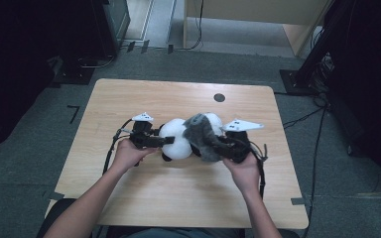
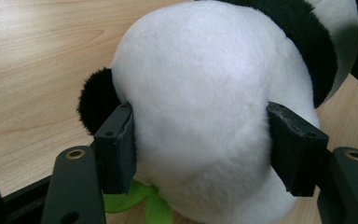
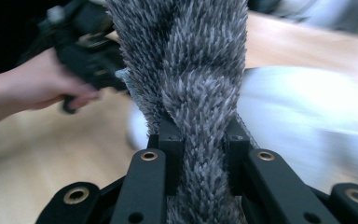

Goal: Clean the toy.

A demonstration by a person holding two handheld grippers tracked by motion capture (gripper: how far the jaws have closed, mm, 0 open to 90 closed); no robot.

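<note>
Left gripper (image 2: 200, 144) squeezing soft white part of panda toy (image 2: 205, 107), jaws abt half open, one pad each side. Right gripper (image 3: 200, 149) pinching grey fuzzy cloth (image 3: 191, 84) tight, jaws nearly together. Toy lying mid table (image 1: 129, 94) btw both hands, cloth draping over it.

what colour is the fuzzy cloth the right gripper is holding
Grey, flecked with lighter tips; the cloth shows best in the right gripper view.

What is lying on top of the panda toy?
A grey furry cloth lies over the panda toy, pinched by the right gripper. The part of the toy beneath the cloth is hidden.
</note>
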